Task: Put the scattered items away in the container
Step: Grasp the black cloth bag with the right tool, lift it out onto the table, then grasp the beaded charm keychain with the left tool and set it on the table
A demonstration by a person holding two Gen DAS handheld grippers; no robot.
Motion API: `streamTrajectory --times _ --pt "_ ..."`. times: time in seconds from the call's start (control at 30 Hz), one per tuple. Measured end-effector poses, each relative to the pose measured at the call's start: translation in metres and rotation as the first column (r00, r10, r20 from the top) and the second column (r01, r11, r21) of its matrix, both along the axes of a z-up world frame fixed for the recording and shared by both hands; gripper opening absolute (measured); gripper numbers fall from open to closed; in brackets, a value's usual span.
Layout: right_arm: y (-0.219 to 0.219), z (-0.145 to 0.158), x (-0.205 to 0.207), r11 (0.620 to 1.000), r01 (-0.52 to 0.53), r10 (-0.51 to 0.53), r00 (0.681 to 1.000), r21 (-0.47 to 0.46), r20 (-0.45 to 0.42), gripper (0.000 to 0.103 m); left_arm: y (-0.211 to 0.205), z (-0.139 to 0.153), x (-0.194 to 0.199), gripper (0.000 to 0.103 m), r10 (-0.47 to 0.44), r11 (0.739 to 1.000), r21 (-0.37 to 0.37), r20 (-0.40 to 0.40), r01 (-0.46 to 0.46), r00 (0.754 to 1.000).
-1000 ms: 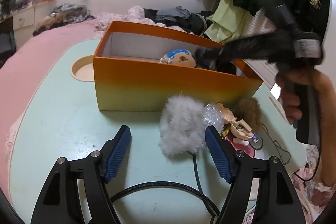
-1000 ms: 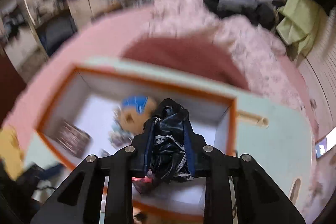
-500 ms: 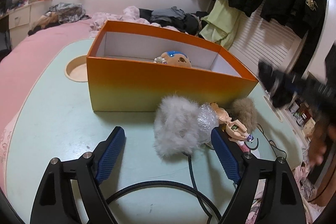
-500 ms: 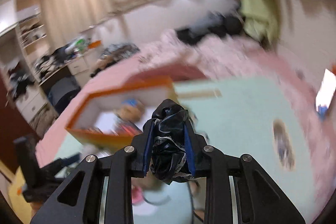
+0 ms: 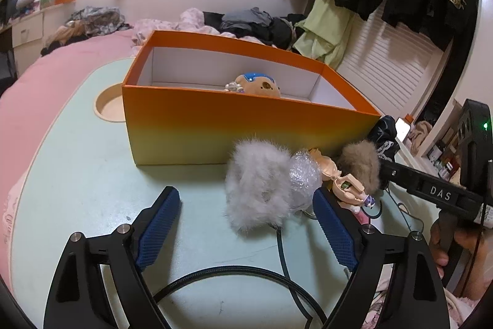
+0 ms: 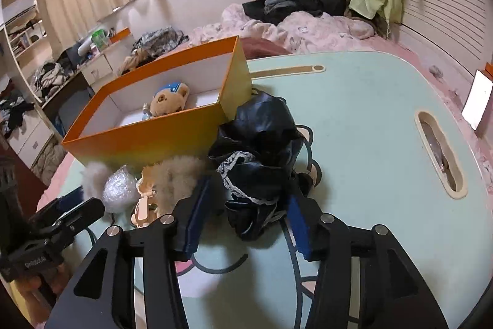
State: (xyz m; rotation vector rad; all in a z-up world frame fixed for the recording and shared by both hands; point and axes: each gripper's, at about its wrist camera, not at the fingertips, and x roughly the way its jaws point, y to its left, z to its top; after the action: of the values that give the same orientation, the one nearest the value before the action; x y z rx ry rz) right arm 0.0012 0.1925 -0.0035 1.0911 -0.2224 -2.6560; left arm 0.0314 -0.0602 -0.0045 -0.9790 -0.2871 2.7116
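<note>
Your left hand-held gripper (image 5: 243, 224) stayed wide open and empty near the grey fluffy pompom (image 5: 257, 188) by the orange box (image 5: 215, 128). Your right hand-held gripper (image 6: 243, 224) carried the black cloth bundle (image 6: 258, 150) away from the box, and its jaws were opening, leaving the bundle on the worktop (image 6: 369, 119), still outside.

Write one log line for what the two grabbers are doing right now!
left gripper: open, empty, near grey fluffy ball | right gripper: jaws opening around black cloth bundle on table | orange box: teddy bear inside
</note>
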Motion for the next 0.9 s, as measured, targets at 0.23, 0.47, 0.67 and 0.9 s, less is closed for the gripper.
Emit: streamTrajectory --times 0.23,0.47,0.67,0.9 --pt "-0.019 0.019 0.033 0.985 0.089 -0.067 0.986 0.145 -0.152 0.074 0.002 0.0 0.0 0.089 -0.001 1.0 -0.005 0.001 0.001 1.0" --pt "-0.032 0.025 0.04 0.975 0.077 -0.033 0.978 0.21 -0.207 0.074 0.003 0.001 -0.002 0.091 -0.017 1.0 -0.014 0.008 0.018 1.0" --pt "-0.03 0.024 0.044 0.975 0.082 -0.035 0.975 0.206 -0.22 0.074 -0.009 0.035 0.01 0.091 0.138 0.987 0.09 -0.084 -0.131 0.987" --pt "-0.021 0.022 0.039 0.984 0.088 -0.059 0.981 0.155 -0.184 0.074 0.019 0.108 -0.059 0.058 0.042 0.998 -0.042 0.034 -0.041 0.999"
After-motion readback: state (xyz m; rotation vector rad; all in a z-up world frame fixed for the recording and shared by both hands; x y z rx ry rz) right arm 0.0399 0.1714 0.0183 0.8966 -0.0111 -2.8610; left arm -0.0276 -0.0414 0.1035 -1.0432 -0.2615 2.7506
